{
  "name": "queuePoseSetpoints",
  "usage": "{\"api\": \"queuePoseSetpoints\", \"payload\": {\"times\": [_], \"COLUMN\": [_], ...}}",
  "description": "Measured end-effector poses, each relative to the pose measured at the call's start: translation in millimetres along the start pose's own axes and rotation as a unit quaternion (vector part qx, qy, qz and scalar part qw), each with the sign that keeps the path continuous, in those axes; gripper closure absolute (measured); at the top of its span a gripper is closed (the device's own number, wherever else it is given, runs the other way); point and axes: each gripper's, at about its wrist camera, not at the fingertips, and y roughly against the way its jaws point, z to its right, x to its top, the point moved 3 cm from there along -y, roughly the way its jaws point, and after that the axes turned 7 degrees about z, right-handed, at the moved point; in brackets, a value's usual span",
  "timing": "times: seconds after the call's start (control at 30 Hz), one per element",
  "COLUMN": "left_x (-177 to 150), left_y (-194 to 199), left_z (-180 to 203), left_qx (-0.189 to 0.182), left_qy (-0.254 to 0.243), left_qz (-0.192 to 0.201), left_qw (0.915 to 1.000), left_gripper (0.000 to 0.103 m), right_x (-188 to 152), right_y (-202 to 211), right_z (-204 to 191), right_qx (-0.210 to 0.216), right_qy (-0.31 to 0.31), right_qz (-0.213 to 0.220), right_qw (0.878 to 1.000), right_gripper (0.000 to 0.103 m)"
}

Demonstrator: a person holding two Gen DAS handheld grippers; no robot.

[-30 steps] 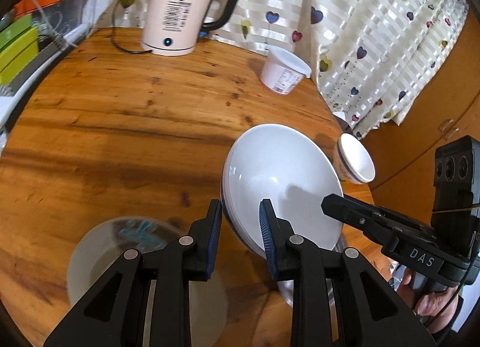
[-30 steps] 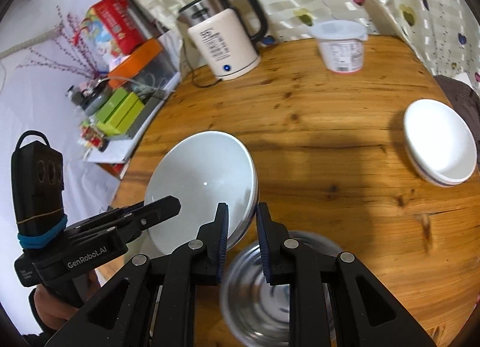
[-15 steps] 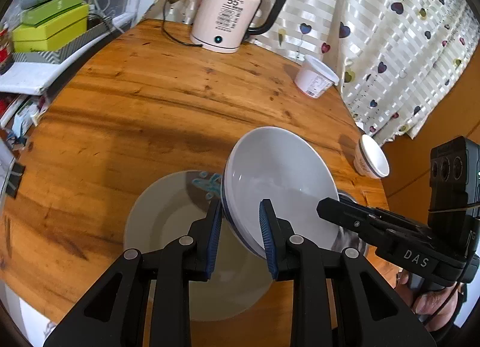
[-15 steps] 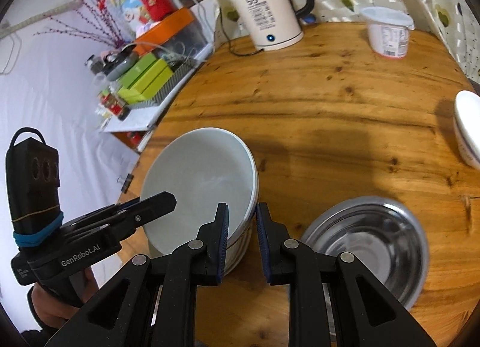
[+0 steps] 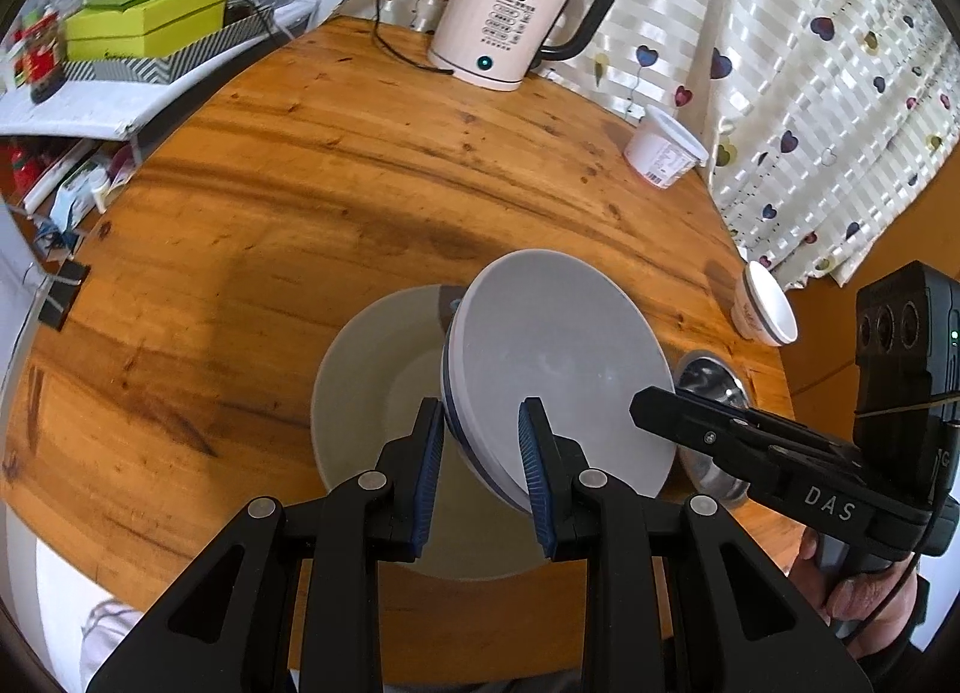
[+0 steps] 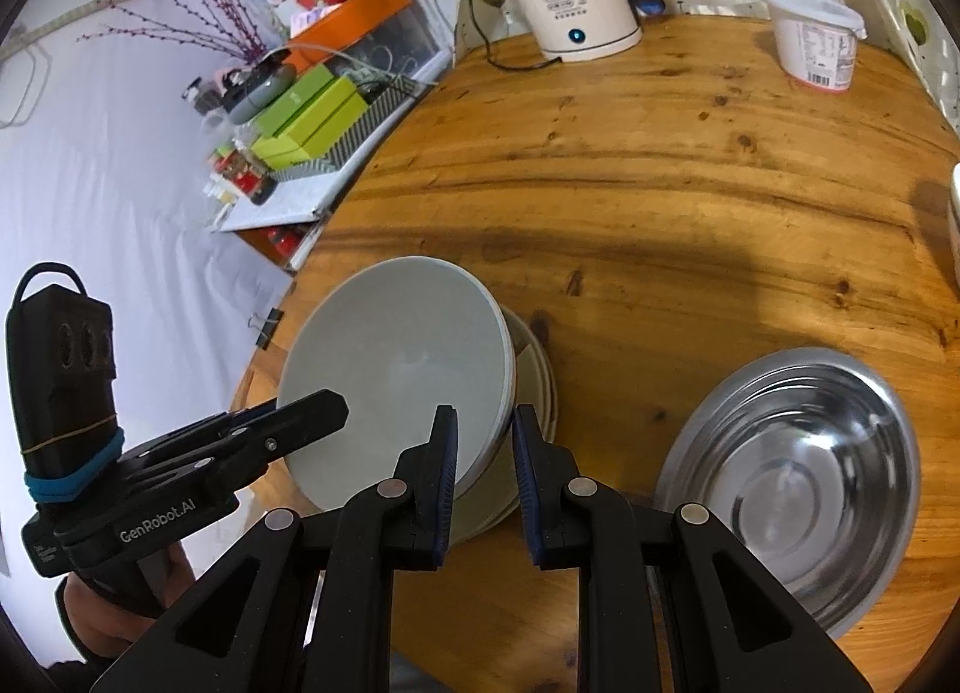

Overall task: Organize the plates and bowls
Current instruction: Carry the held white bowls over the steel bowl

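Now both grippers, left gripper [image 5: 481, 456] and right gripper [image 6: 485, 456], pinch the white bowl's [image 5: 558, 375] rim, tilted over the plate [image 5: 372, 387]; metal bowl [image 6: 798, 471] at three o'clock.

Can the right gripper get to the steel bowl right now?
Probably not yet: the right gripper is clamped on the rim of the white bowl, shared with the left gripper. The steel bowl sits unobstructed beside it.

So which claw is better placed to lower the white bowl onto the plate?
Neither alone: both share the grip. The left claw and right claw each pinch the rim of the white bowl, which is tilted above the plate. If one must lead, I would choose the left, which is directly over the plate.
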Motion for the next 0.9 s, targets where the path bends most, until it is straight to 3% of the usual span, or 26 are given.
{"api": "queuePoseSetpoints", "payload": {"times": [0.9], "left_x": [-4], "left_y": [-1], "left_z": [-19], "left_qx": [-0.007], "left_qy": [0.031], "left_qz": [-0.004], "left_qw": [0.9995], "left_gripper": [0.076], "right_x": [5], "right_y": [-10], "right_z": [-14], "right_qx": [0.003], "right_qy": [0.021], "right_qz": [-0.011], "right_qw": [1.0], "right_gripper": [0.082]}}
